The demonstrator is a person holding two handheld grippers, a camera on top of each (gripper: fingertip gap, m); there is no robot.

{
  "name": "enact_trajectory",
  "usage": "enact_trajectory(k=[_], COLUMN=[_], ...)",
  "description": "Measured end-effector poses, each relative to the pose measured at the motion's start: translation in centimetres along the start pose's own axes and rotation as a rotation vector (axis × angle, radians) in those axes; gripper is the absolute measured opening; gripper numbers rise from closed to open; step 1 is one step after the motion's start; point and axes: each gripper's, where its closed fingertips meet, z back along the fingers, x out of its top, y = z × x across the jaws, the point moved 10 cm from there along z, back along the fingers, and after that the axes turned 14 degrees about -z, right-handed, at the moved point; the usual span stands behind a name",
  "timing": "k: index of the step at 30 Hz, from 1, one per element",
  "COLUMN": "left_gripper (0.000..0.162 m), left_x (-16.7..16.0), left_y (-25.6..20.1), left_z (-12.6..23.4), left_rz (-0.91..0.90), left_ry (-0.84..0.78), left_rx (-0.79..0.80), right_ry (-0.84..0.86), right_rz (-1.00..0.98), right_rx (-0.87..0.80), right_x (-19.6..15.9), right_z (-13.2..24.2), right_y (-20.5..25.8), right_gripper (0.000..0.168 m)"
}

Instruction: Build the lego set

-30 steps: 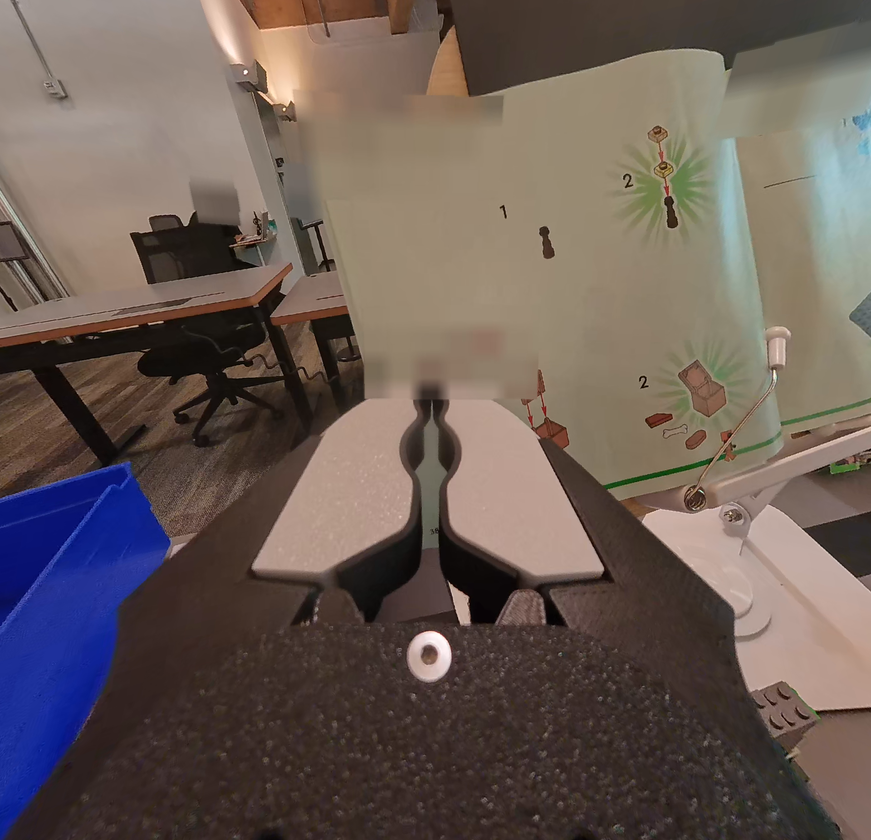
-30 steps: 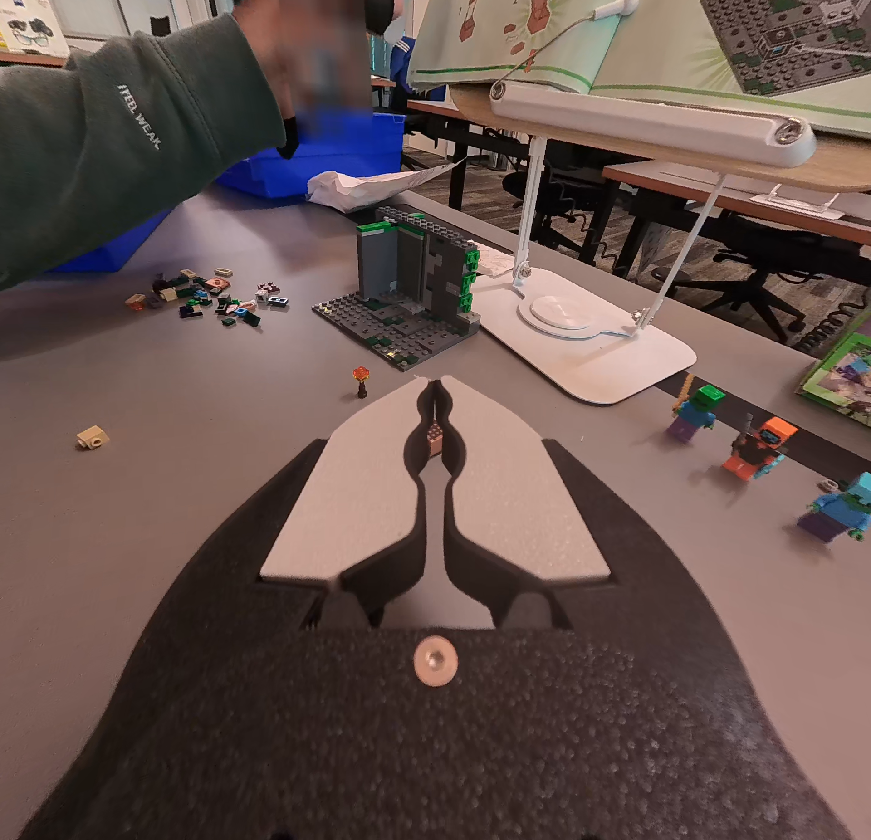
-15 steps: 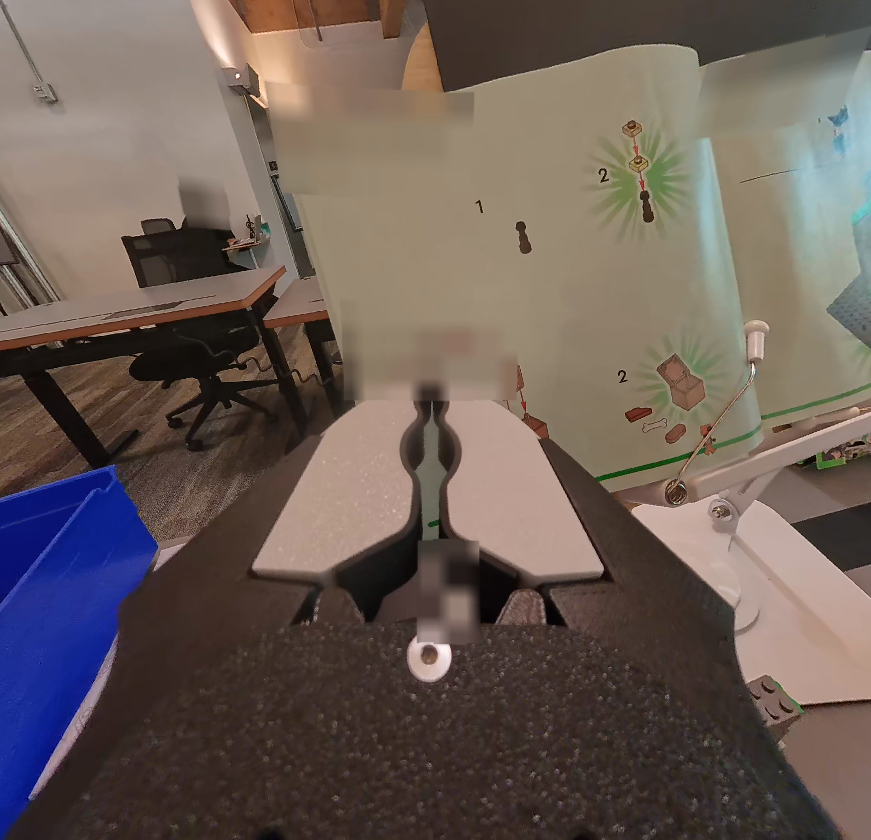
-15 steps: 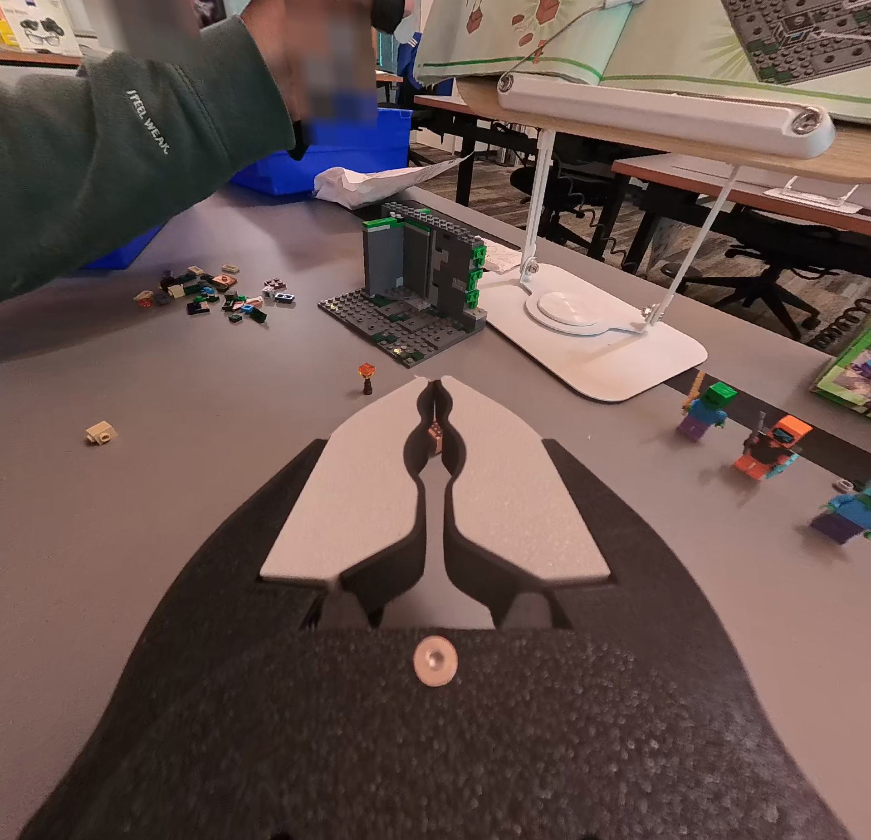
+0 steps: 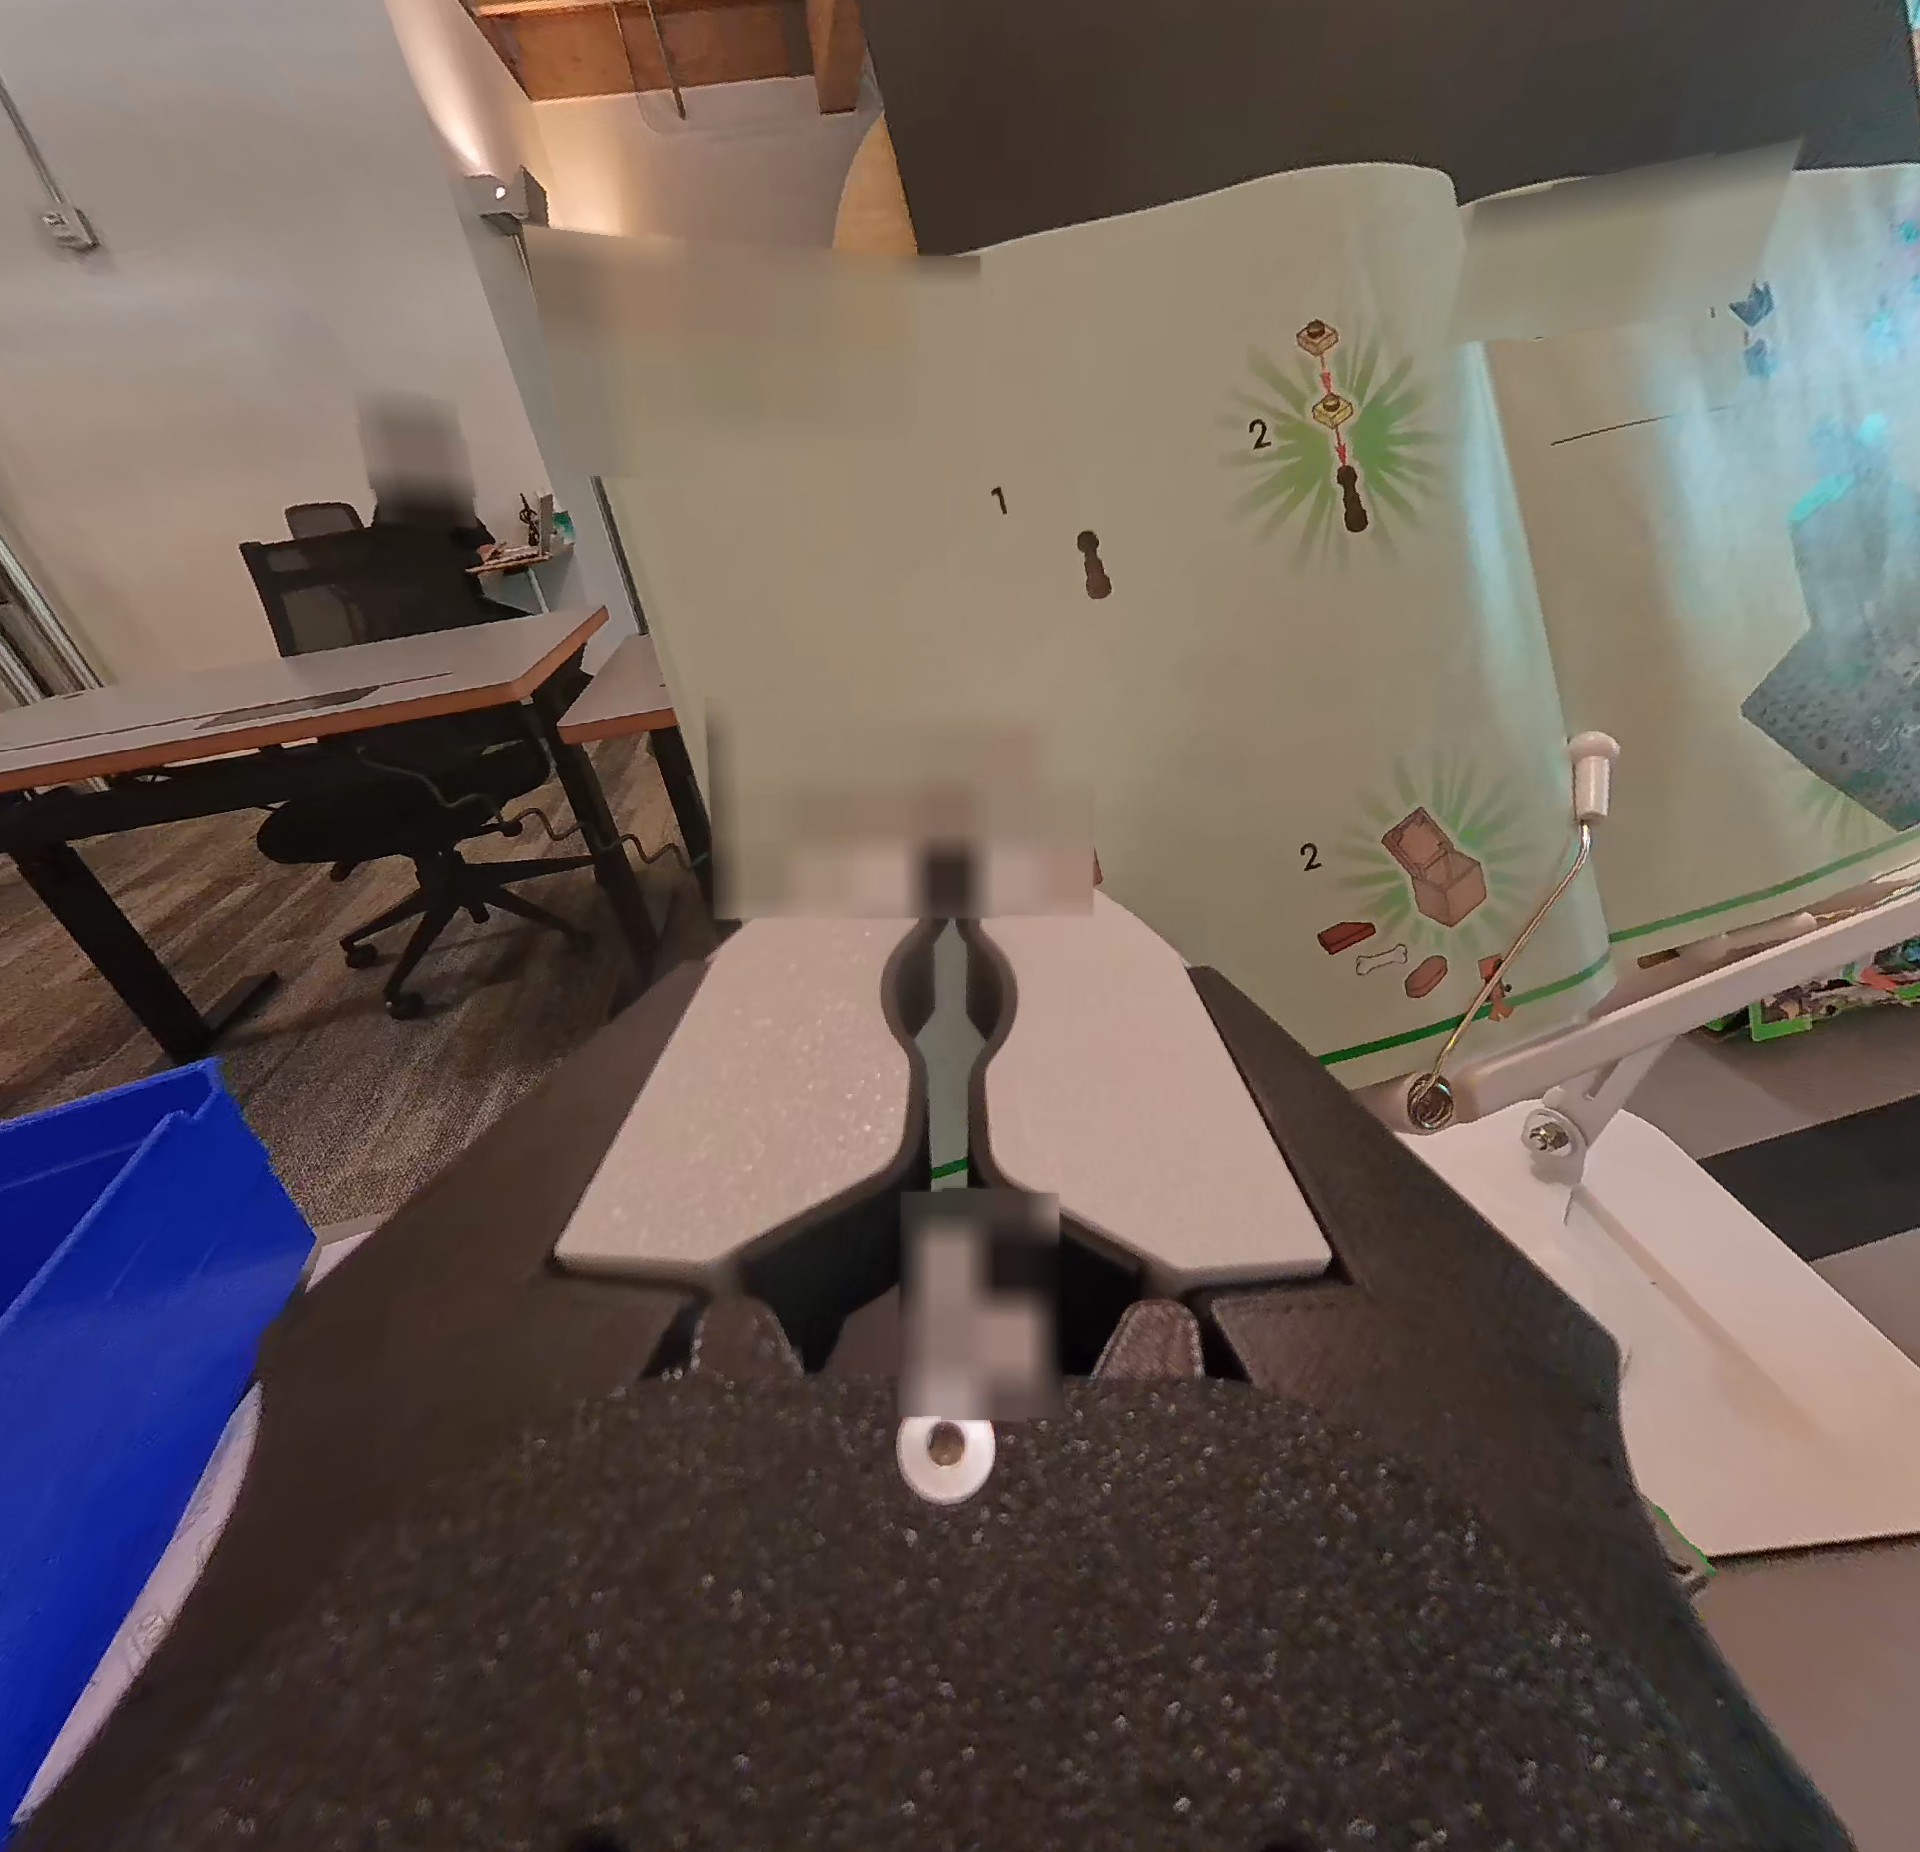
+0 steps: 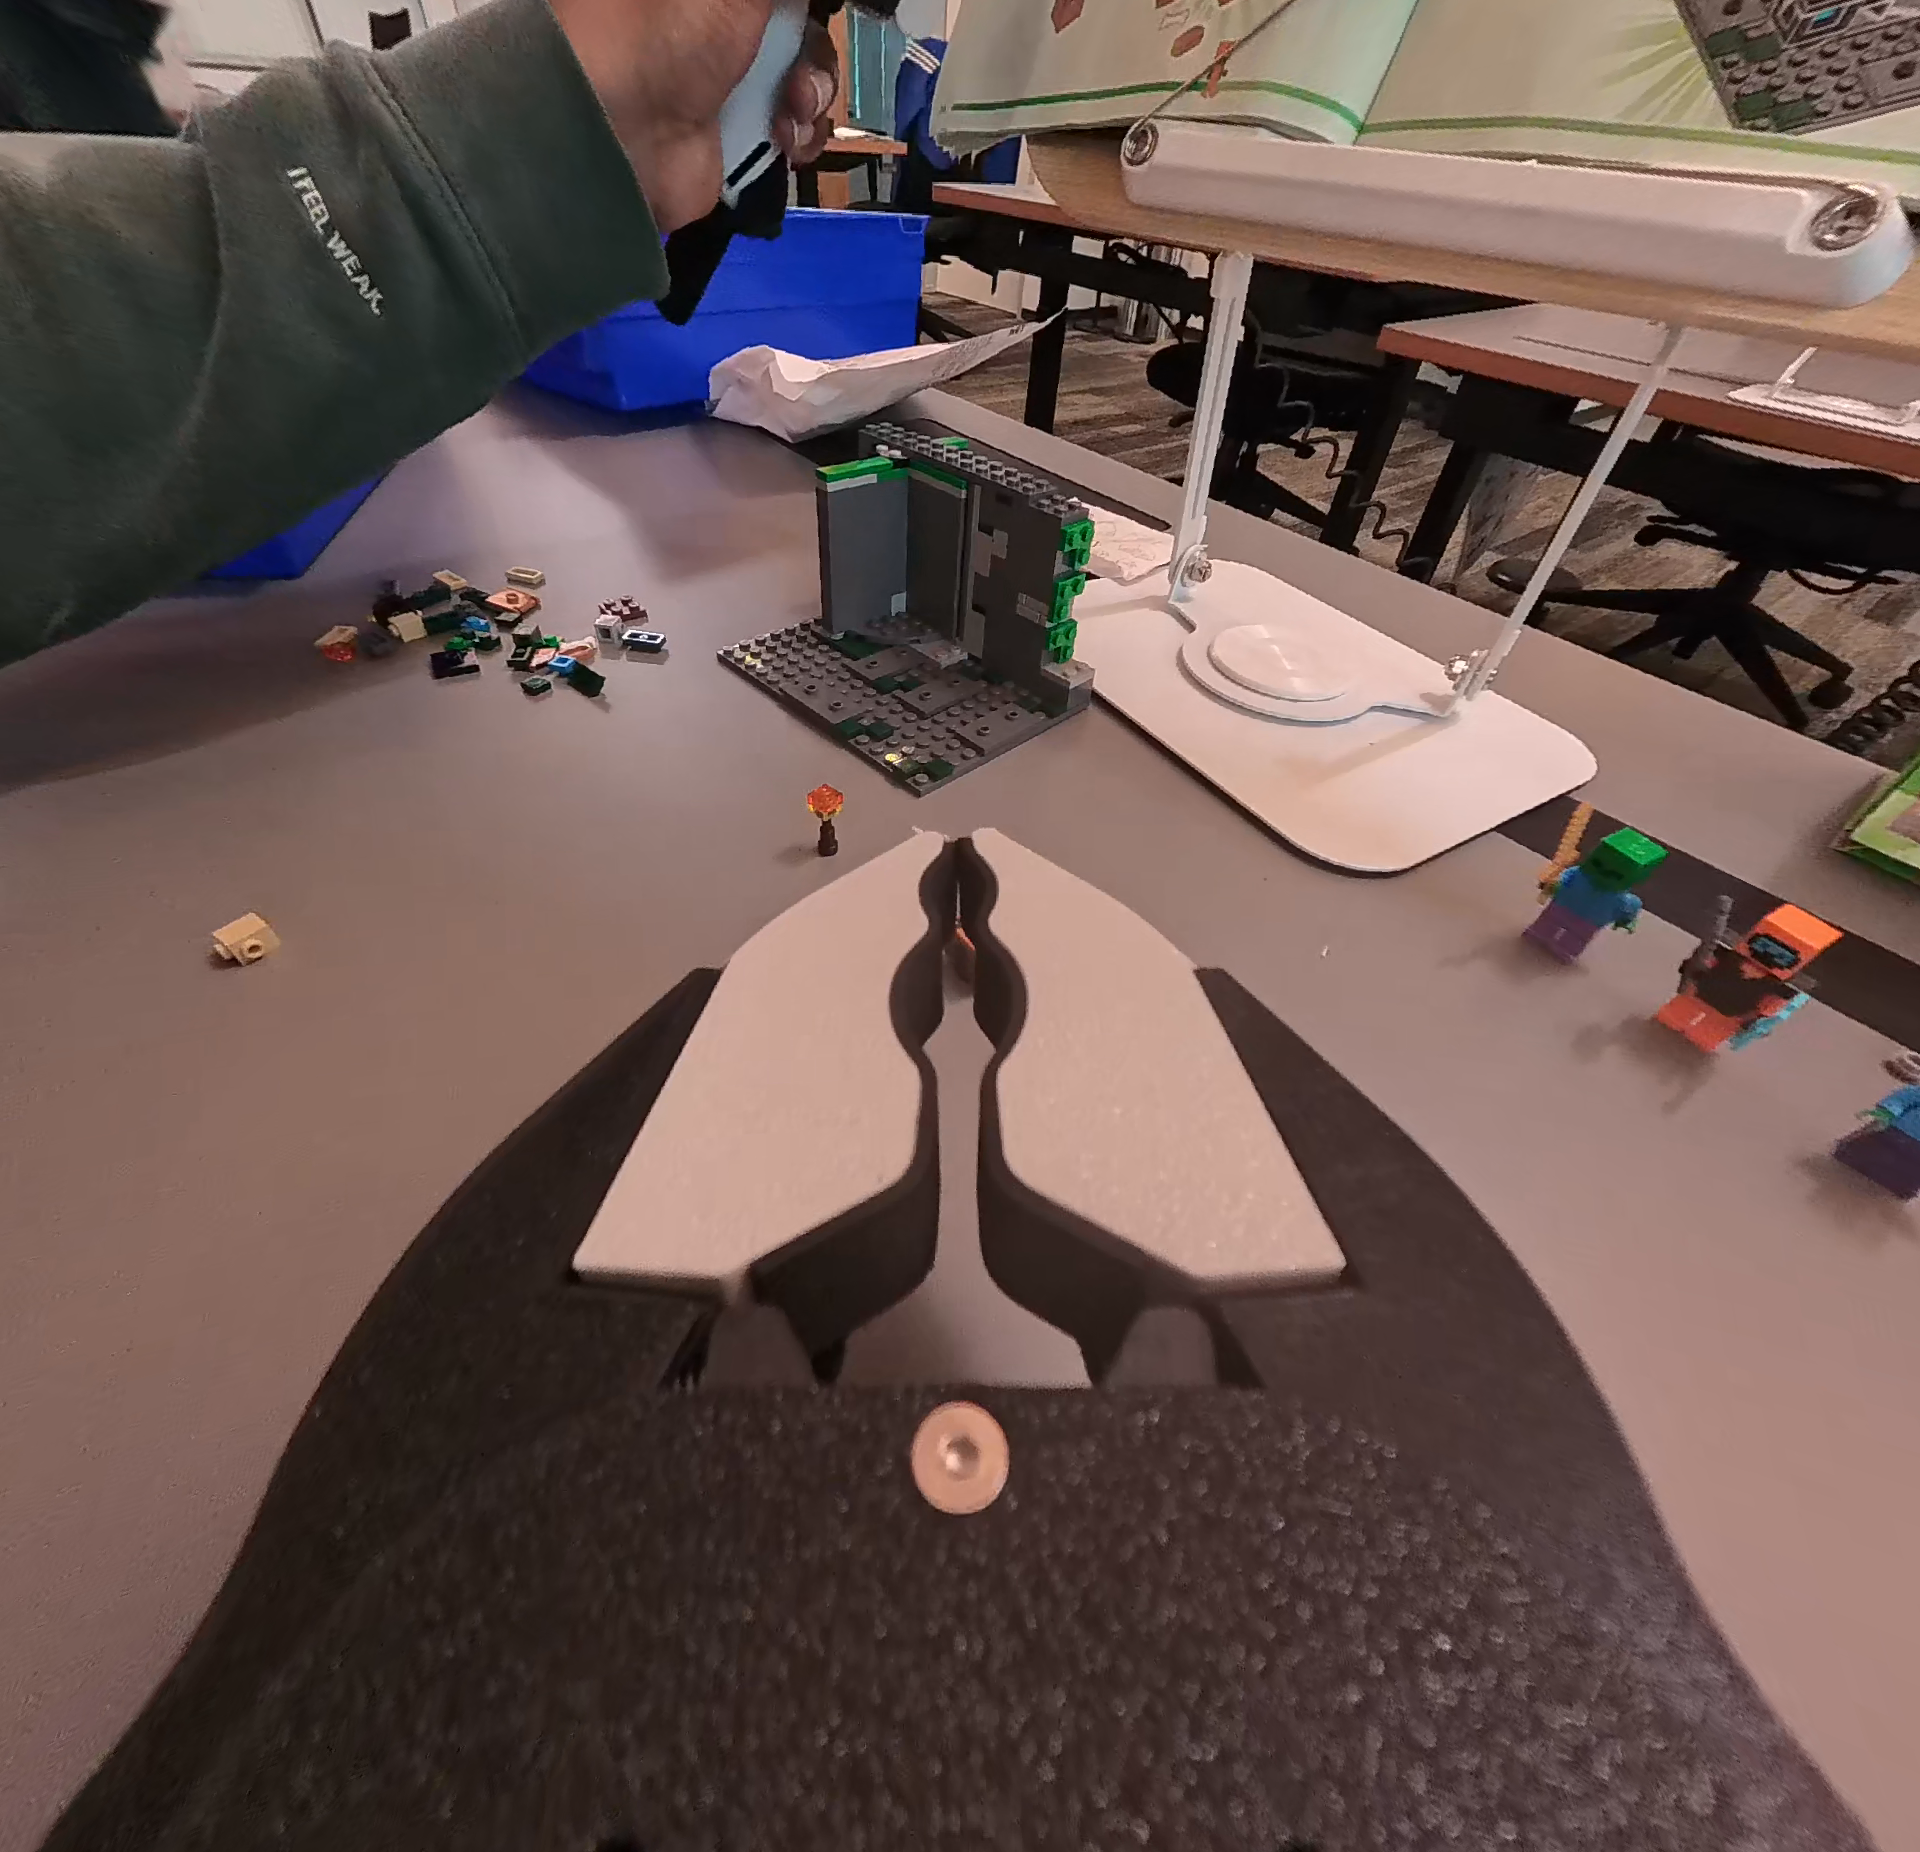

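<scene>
My left gripper (image 5: 951, 924) is shut and raised in front of the pale green instruction booklet (image 5: 1195, 607), whose left page curls away from the white stand (image 5: 1621, 1054). It seems to pinch that page, but a blur covers the tips. My right gripper (image 6: 954, 846) is shut on a small brown piece (image 6: 958, 945) and held low over the grey table (image 6: 416, 1023). Ahead of it stand a small torch piece (image 6: 824, 815) and the grey-and-green build (image 6: 935, 607) on its studded baseplate.
Loose small pieces (image 6: 488, 628) lie at the left and a tan piece (image 6: 244, 938) lies alone nearer. Three minifigures (image 6: 1590, 893) stand at the right. The stand's white base (image 6: 1330, 753), a blue bin (image 6: 790, 316) and crumpled paper (image 6: 862, 379) sit behind. A green sleeve (image 6: 260, 327) crosses the upper left. Spacing between my two grippers at the tips: around 35 cm.
The left gripper has swung slightly right, so the booklet page sits further left in its view. The right gripper has barely moved and keeps hold of its piece.
</scene>
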Motion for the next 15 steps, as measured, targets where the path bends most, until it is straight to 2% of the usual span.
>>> enact_trajectory(k=[11,15], left_gripper=[0.000,0.000], left_x=[-0.2,-0.6], left_y=[-1.0,-1.3], left_z=[0.5,2.1], left_rz=[-0.005,0.004], left_ry=[0.007,0.019], left_rx=[-0.045,-0.102], right_ry=[0.011,0.010], right_rz=[-0.004,-0.004], right_rx=[0.015,0.016], right_x=[0.0,0.0], right_z=[0.0,0.0], right_y=[0.1,0.1], right_gripper=[0.000,0.000])
